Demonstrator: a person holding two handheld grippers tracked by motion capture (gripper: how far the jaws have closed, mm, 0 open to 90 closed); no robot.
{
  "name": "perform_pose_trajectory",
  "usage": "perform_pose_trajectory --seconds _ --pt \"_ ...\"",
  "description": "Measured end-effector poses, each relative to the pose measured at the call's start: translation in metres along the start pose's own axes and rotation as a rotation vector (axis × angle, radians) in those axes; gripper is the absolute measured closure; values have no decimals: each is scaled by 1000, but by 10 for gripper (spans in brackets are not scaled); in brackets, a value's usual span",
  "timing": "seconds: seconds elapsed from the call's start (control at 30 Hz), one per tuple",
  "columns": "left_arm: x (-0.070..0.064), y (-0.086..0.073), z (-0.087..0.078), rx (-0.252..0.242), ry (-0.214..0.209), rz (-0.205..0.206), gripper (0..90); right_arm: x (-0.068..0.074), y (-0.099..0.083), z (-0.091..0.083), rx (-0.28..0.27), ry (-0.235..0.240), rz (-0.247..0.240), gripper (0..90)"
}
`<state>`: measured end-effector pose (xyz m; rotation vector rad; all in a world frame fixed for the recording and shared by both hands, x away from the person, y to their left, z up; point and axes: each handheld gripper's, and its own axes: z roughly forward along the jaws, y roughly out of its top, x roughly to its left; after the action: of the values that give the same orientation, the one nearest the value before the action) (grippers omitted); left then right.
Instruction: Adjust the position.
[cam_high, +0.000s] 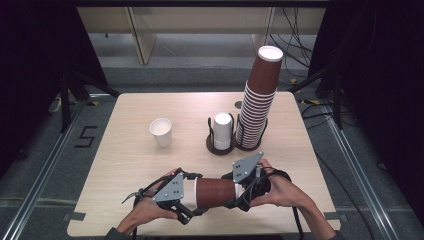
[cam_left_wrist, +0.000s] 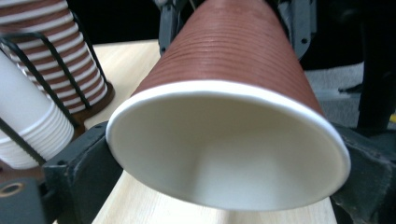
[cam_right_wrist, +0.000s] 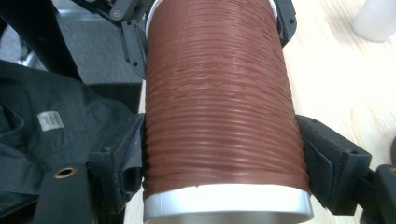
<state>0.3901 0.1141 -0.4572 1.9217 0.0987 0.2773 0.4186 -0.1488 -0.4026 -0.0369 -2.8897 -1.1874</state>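
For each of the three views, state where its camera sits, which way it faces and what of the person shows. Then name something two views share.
High view: above the person's side, facing forward and down on the table; forearms, both hands.
Left gripper view: on the left gripper, facing the brown cup mouth; its jaws.
Right gripper view: on the right gripper, along the cup's ribbed side; its jaws.
Shared: the brown cup.

Lone cup (cam_high: 161, 131) left of holder (cam_high: 220, 145) — stack (cam_high: 256, 107) right.
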Motion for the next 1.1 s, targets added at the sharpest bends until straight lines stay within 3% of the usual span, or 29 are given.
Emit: perform_pose_trajectory --seconds 0.2,0.23,0.33,0.37,0.63,0.73,0.77,0.83,0.87,0.97,1.1 --pt "2 3 -1 0 0 -4 94 -1 -1 -2 -22 -4 12 224" --pt "1 4 -1 15 8 -20 95 0 -1 -2 -12 -20 10 213" --pt "0 8 0 63 23 -17 98 1 1 0 28 -87 -5 173" --pt "-1 9 1 85 24 -12 98 3 3 1 40 -89 -12 174" --pt "-4 13 5 129 21 -22 99 11 9 18 145 -110 -83 190" --pt "-6 13 6 113 19 -38 94 11 8 21 166 -105 -94 202" --pt "-5 12 6 94 15 -47 90 13 8 21 170 -114 -74 204" --pt "-3 11 4 60 17 -71 74 10 7 21 150 -102 -110 209" --pt "-3 10 4 29 17 -91 69 9 6 20 137 -95 -97 209" --pt "-2 9 3 -57 32 -143 53 5 2 15 71 -69 -63 209" --pt "0 8 0 -151 34 -199 50 -2 -5 8 -56 -19 -27 210"
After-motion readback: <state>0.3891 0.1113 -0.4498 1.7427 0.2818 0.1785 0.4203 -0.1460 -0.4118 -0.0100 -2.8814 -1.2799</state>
